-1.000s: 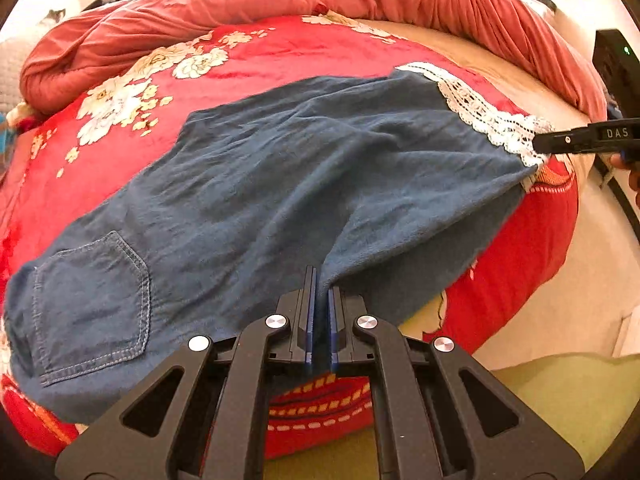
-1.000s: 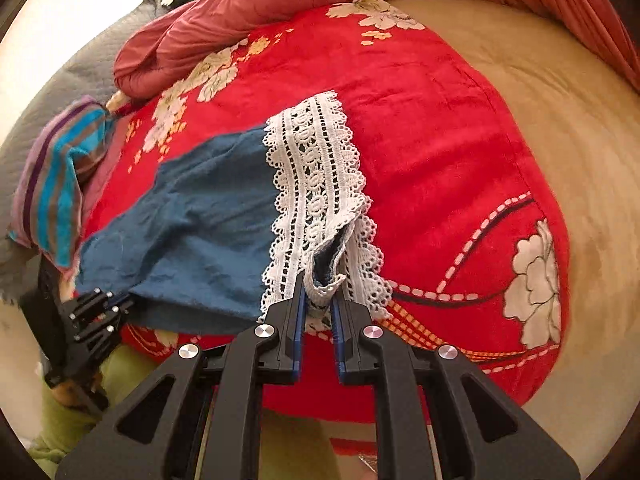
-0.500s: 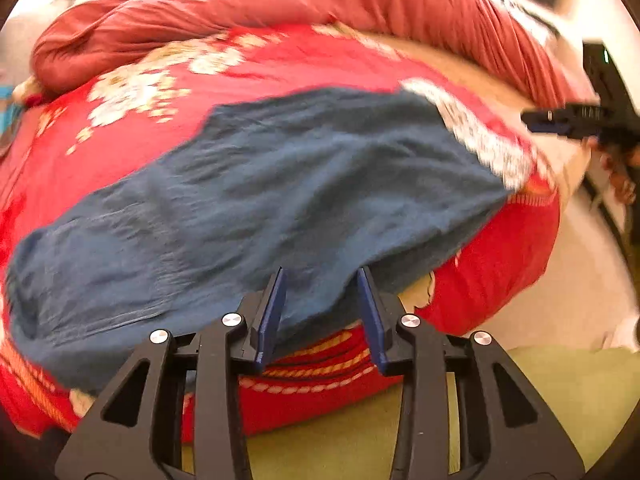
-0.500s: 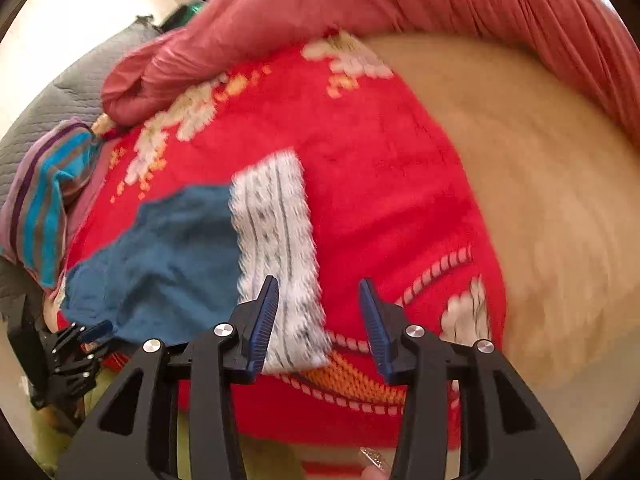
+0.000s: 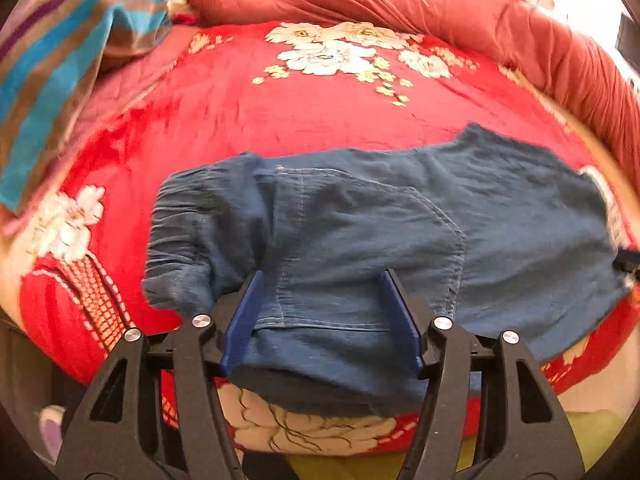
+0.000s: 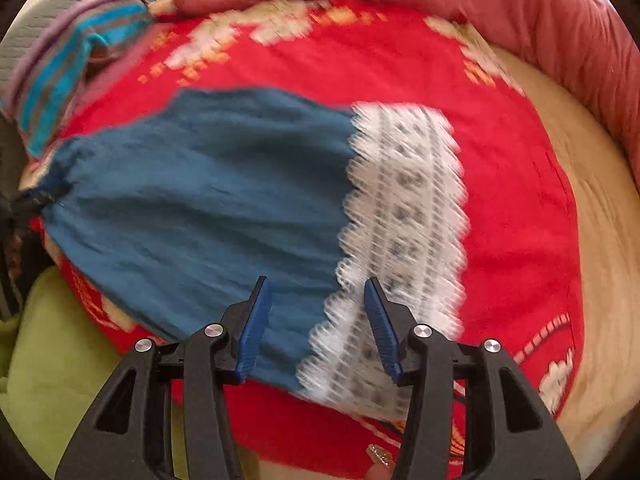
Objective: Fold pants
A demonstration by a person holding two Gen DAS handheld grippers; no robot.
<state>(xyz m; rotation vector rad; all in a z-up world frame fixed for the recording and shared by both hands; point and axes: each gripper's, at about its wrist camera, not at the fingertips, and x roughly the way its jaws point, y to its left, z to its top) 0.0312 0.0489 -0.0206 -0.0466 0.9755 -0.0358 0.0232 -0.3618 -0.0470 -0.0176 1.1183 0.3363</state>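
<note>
Blue denim pants [image 5: 400, 240] lie flat across a red floral bedspread [image 5: 300, 120], folded lengthwise, with the gathered waistband [image 5: 180, 232] at the left and a back pocket [image 5: 360, 248] uppermost. My left gripper [image 5: 320, 300] hovers over the pocket near the bed's front edge; its jaws are opening and the pads press on nothing. The white lace hem [image 6: 404, 220] ends the leg on the right. My right gripper [image 6: 316, 308] is over the seam between denim and lace, jaws opening, gripping nothing. The right wrist view is motion-blurred.
A striped blue, brown and purple cloth [image 5: 60, 80] lies at the back left. A bunched pink duvet [image 5: 440, 8] runs along the far side. A beige sheet [image 6: 588, 240] is exposed on the right. A green surface [image 6: 60, 340] lies below the bed's front edge.
Both grippers have let go of the pants and opened. The left one moved left along the pants to the pocket end. The right one shifted left off the hem corner, and the lace now lies flat.
</note>
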